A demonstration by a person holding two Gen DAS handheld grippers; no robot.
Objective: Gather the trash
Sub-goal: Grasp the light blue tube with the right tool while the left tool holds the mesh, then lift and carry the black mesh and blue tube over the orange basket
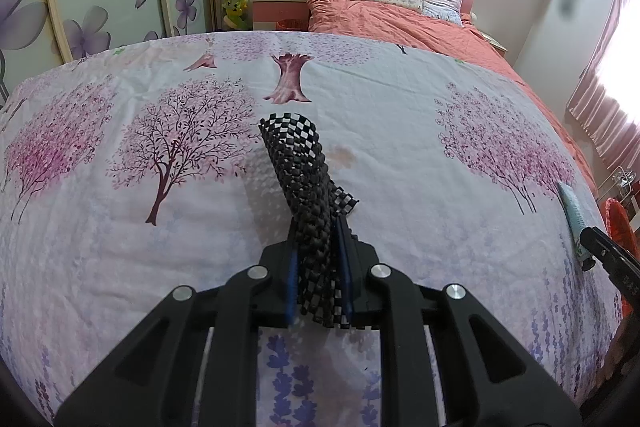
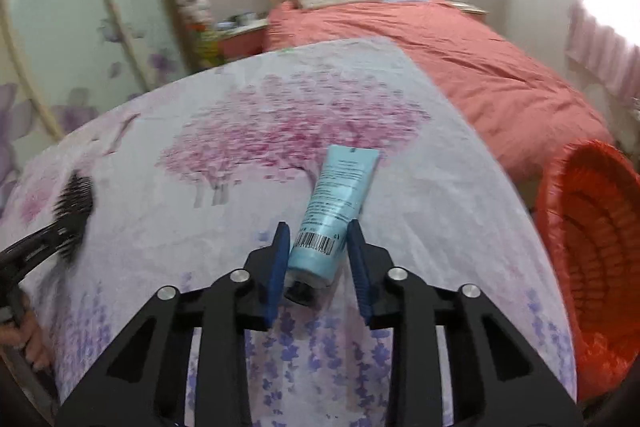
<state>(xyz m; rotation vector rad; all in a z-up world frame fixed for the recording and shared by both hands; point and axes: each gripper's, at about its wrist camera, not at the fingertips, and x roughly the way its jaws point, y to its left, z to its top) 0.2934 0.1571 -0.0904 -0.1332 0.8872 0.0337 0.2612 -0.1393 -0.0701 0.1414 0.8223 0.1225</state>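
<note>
Our left tongs [image 1: 316, 267] clamp black mesh [image 1: 298, 163]; right tongs [image 2: 318, 259] straddle a blue tube [image 2: 340, 195], not visibly pressing it.

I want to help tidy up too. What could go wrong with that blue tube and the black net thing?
The light blue plastic tube sits between the right gripper's blue pads, seemingly not yet squeezed; a grip near its cap end could let it slip or tip. The black woven mesh strip sticks far out of the shut left gripper and might snag the tree-print bedsheet.
</note>
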